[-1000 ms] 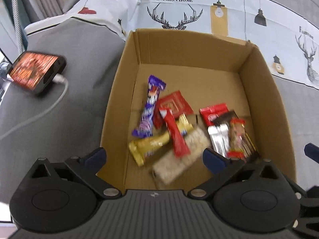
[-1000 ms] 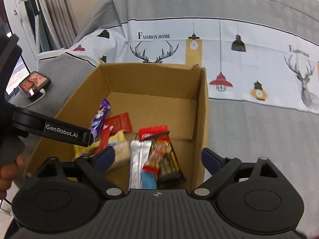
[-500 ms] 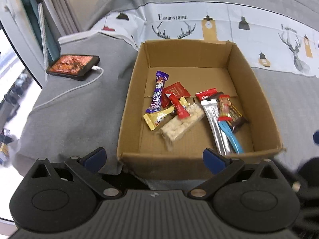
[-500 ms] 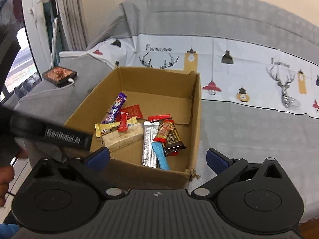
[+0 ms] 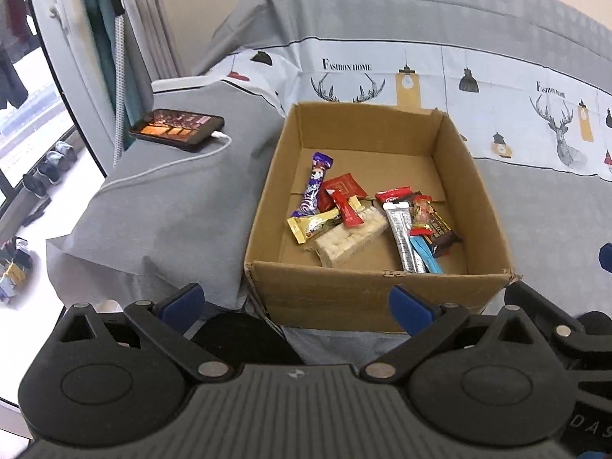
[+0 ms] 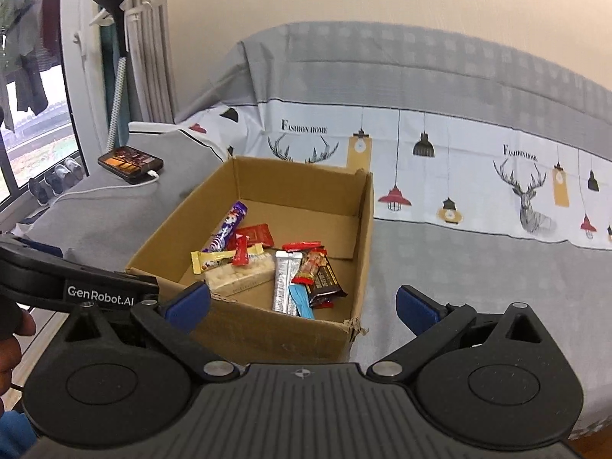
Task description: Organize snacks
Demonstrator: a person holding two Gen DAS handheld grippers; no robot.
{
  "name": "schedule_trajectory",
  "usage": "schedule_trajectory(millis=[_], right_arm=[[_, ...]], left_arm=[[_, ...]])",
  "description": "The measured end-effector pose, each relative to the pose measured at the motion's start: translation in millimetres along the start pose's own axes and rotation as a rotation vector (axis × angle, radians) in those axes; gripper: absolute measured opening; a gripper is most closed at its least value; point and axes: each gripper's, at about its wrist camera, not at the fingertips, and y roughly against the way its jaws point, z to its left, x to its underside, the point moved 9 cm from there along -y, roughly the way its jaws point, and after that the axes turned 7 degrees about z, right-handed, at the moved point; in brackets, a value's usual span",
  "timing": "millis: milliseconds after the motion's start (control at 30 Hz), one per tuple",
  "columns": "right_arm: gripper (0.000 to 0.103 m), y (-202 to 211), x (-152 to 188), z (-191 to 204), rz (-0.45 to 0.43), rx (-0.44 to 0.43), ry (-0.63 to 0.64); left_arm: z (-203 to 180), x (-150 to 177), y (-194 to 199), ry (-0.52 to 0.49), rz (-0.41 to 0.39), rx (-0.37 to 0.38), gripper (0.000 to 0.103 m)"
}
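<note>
Inventory, my two wrist views:

1. Open brown cardboard box [image 5: 376,290], sits on grey bed cover [image 5: 160,222]. Holds all snacks I can see.
2. Purple foil candy bar [image 5: 314,191], box interior approx 10 o'clock, lying lengthwise.
3. Flat red square sachet [image 5: 346,187], just beside purple bar at its 3 o'clock.
4. Small red stick packet [image 5: 347,212], lying across sachet and pale bar.
5. Gold-wrapped bar [image 5: 311,225], approx 8 o'clock, touching purple bar's lower end.
6. Pale clear-wrapped rice-crisp bar [image 5: 350,239], centre, near front wall.
7. Silver foil stick [image 5: 401,237] and light blue stick [image 5: 424,254], side by side, approx 5 o'clock.
8. Dark brown chocolate bar [image 5: 441,229] w/ clear red-ended packet [image 5: 420,214] on top; red wrapper [image 5: 394,194] at their 12 o'clock.
9. Black phone w/ lit screen [image 5: 176,130], white cable attached, on bed at box's 10 o'clock, well apart.
10. Left hand-held gripper [image 5: 296,300]: jaws wide, nothing between, near side of box front wall.
11. Right hand-held gripper [image 6: 302,304]: jaws at widest, empty, box's front right corner seen between the blue pads.
12. Bed sheet w/ deer-and-lamp print band [image 6: 478,176] behind box, 12 o'clock.
</note>
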Motion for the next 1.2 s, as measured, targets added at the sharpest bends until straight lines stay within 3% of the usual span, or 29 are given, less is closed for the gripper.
schedule_trajectory(millis=[1200], right_arm=[[0.102,5.8,-0.3,2.9,-0.013,-0.001,0.004]], left_arm=[[5.9,4.9,2.1,0.015,0.010,-0.004,0.103]])
